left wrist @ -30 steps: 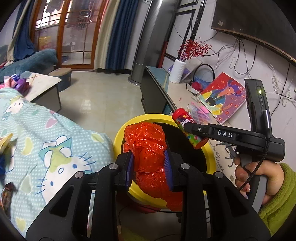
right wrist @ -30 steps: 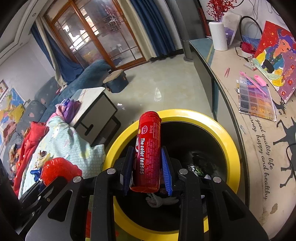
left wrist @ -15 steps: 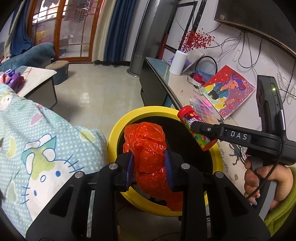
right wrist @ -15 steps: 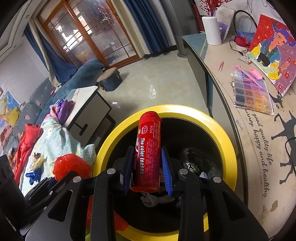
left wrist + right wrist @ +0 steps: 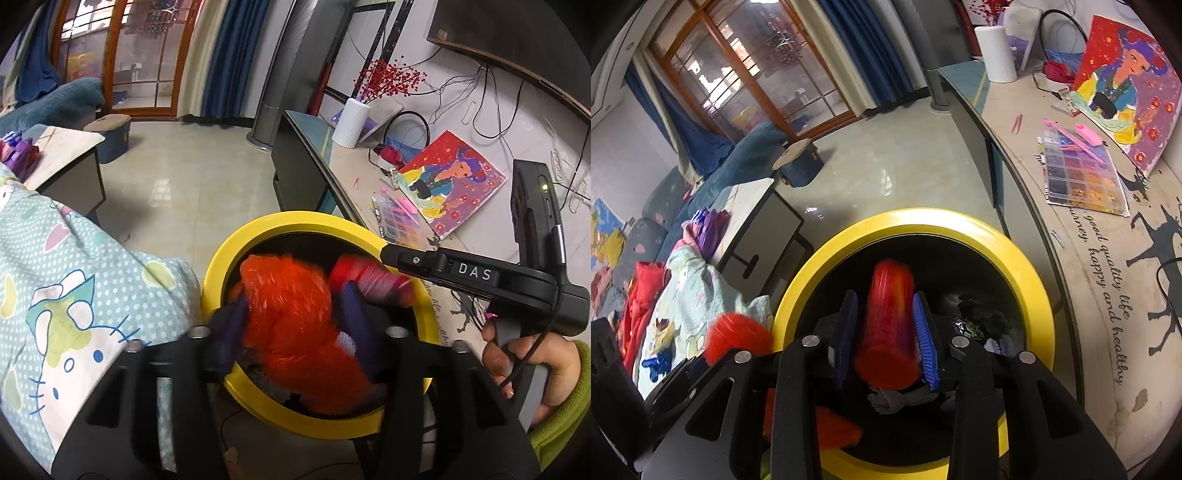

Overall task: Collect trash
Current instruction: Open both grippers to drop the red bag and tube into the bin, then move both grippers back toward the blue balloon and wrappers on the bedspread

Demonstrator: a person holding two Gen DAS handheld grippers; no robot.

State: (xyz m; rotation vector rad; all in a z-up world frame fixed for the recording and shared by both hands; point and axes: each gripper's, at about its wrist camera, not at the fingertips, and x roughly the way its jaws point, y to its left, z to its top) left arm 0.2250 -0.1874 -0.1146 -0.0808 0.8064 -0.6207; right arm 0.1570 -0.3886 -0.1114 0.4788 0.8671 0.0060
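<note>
A yellow-rimmed black trash bin (image 5: 236,254) (image 5: 1015,251) stands on the floor below both grippers. My left gripper (image 5: 291,328) is open over the bin, and the red plastic bag (image 5: 295,325) is blurred as it drops between its fingers. My right gripper (image 5: 886,328) is open too, and the red candy tube (image 5: 886,325) is blurred as it slides down between its blue pads (image 5: 925,339) into the bin. The tube (image 5: 365,277) also shows in the left wrist view, under the right gripper's body. Dark trash lies in the bin's bottom.
A Hello Kitty bed cover (image 5: 74,302) lies left of the bin. A long low counter (image 5: 1089,258) on the right holds a bead box (image 5: 1078,173), a painting (image 5: 1126,85) and a white vase (image 5: 995,51). A side table (image 5: 62,155) stands behind on the tile floor.
Both grippers have opened over the bin. The red bag and the red tube, held firmly before, are now blurred and falling into it.
</note>
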